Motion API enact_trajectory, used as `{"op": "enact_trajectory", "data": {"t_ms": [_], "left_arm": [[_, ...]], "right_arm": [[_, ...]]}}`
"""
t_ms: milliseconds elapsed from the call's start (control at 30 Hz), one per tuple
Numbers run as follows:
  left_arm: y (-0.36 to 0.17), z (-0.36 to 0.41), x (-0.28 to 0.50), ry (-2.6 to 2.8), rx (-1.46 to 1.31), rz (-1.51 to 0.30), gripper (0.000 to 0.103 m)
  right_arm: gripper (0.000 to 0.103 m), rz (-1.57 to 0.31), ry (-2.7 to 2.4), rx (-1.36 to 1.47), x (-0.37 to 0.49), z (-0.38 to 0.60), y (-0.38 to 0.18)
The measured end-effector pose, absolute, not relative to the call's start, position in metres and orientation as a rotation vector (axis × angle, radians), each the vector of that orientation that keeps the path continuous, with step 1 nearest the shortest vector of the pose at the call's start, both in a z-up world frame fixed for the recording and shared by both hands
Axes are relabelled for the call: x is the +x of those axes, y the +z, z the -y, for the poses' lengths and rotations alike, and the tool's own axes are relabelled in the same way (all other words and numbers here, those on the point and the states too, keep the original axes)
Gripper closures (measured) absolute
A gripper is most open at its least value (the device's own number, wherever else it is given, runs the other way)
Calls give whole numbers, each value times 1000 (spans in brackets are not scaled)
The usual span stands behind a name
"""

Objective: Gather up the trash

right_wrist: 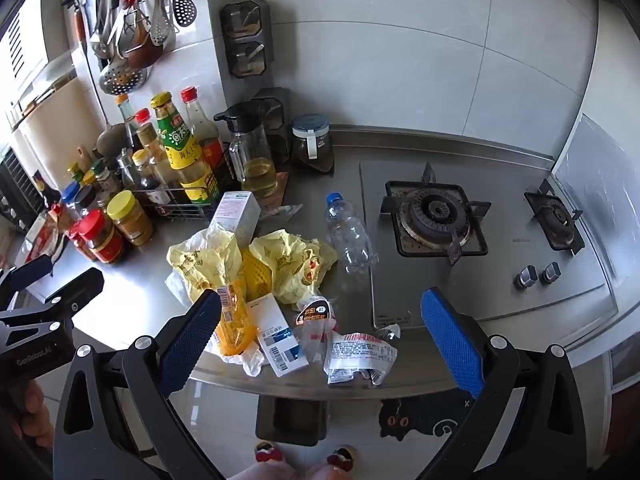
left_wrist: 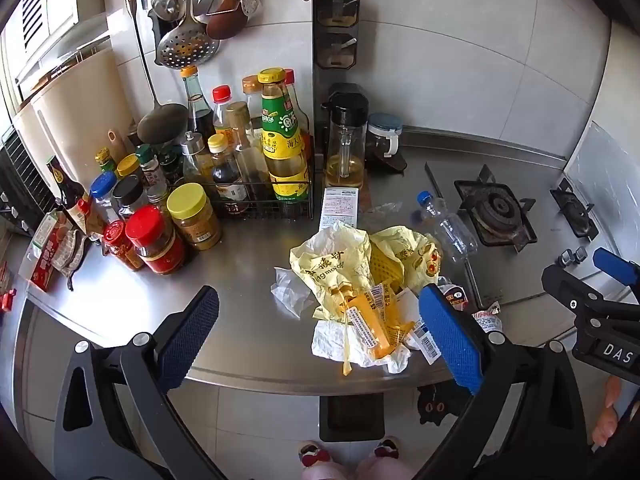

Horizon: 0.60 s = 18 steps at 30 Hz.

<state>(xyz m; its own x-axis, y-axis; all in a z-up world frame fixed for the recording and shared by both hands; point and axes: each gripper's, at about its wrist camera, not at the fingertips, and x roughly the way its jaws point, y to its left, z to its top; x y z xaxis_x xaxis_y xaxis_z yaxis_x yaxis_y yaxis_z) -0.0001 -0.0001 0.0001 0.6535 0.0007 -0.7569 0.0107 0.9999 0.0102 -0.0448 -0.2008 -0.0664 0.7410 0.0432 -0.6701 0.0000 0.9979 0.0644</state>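
A heap of trash lies at the front edge of the steel counter point(left_wrist: 132, 304): a crumpled yellow plastic bag point(left_wrist: 332, 264) point(right_wrist: 208, 264), an orange wrapper point(left_wrist: 376, 324) point(right_wrist: 234, 324), white tissue point(left_wrist: 344, 346), a small white-blue box point(right_wrist: 280, 338), a silver printed wrapper point(right_wrist: 356, 354) and an empty clear bottle with a blue cap point(left_wrist: 448, 224) point(right_wrist: 350, 232). A tall white carton point(left_wrist: 340, 208) point(right_wrist: 236, 214) stands behind. My left gripper point(left_wrist: 320, 340) is open, hovering over the heap's front. My right gripper point(right_wrist: 320, 344) is open above the box and silver wrapper.
Sauce bottles and jars point(left_wrist: 192, 208) crowd the back left, with a wire rack point(left_wrist: 264, 200) and an oil jug point(left_wrist: 346, 148). A gas hob point(right_wrist: 436, 216) with two burners fills the right. Utensils point(left_wrist: 188, 12) hang on the wall. A black floor bin point(right_wrist: 296, 420) sits below the counter edge.
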Motion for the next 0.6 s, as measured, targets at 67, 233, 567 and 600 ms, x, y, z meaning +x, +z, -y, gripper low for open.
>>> {"op": "enact_trajectory", "data": {"t_ms": [67,233,567,600], "left_arm": [[0,0,0,-4,14,-858,8],[-1,0,1,-2,17,-863,8],[8,4,-3,-5,19,-854,8],[8,6,-4,-4,20,-854,8]], "right_arm": [[3,-735,24,63,-45,201,-66],[3,-736,19,66,-46,202,-63],[3,-727,24,73,-47,204,-62],[3,-727,25,73,-47,204,-62]]}}
